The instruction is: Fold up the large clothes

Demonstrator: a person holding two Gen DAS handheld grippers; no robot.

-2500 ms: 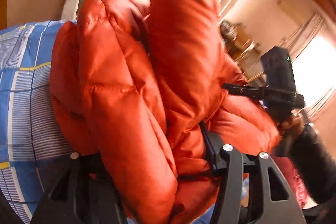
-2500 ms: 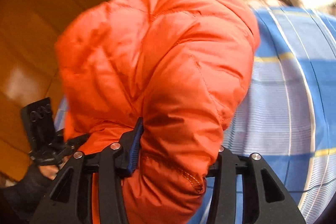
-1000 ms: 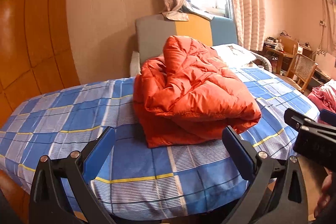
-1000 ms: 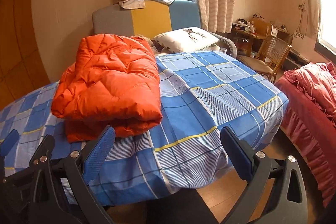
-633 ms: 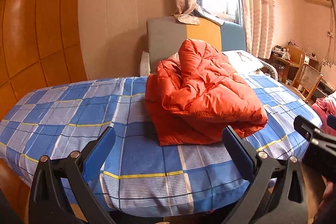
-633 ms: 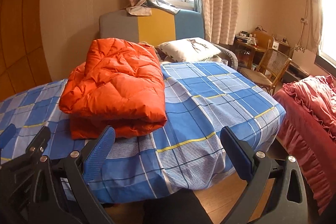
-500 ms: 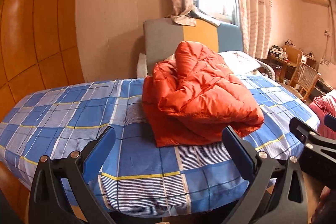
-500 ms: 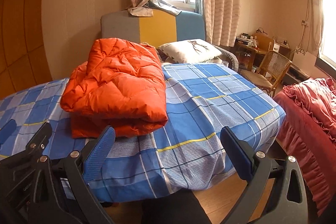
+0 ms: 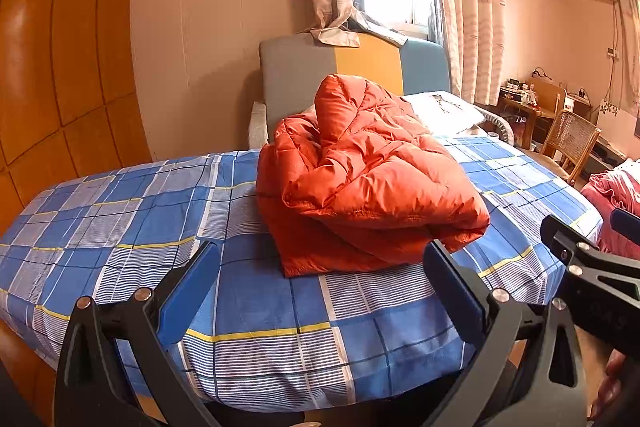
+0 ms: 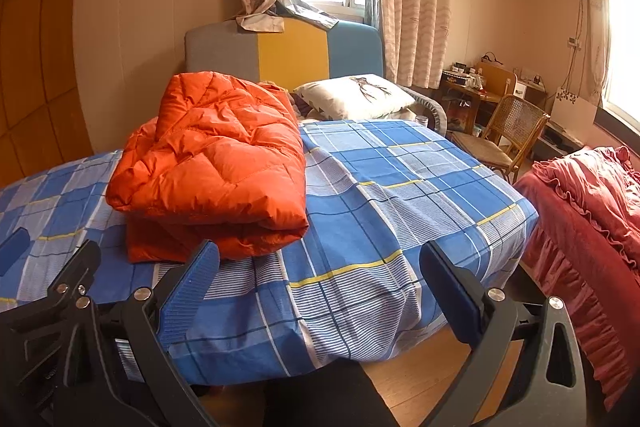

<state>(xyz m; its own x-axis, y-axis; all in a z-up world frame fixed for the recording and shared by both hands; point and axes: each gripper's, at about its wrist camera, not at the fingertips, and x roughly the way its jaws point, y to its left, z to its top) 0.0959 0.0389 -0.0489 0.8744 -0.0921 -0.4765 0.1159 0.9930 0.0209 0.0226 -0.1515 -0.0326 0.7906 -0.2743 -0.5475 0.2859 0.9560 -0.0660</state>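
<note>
1. Left wrist view: the left gripper [image 9: 320,291] is hovering in front of the near edge of the bed [image 9: 120,227], its blue-padded fingers [image 9: 188,291] spread wide apart and holding nothing.
2. The orange jacket [image 9: 368,183] is lying folded in a puffy bundle on the blue checked sheet, about midway along the bed and reaching toward its far edge, well apart from the gripper.
3. Behind the jacket, a headboard [image 9: 304,75] in grey, yellow and blue panels is standing against the wall, and a white pillow [image 9: 444,111] is resting just right of it.
4. At the right edge of this view, part of the right gripper [image 9: 588,263] is showing, black, beside the bed's near right corner.
5. Right wrist view: the right gripper [image 10: 320,287] is hanging in front of the near edge of the bed, its fingers [image 10: 452,295] also spread wide and empty.
6. Here the jacket [image 10: 216,163] is sitting on the left half of the bed, its folded edge facing the near edge.
7. A wicker chair [image 10: 504,131] is standing past the bed's far right corner, and a red ruffled cover [image 10: 588,211] is lying to the right of the bed.
8. Part of the left gripper [image 10: 60,291] is showing at the lower left.
</note>
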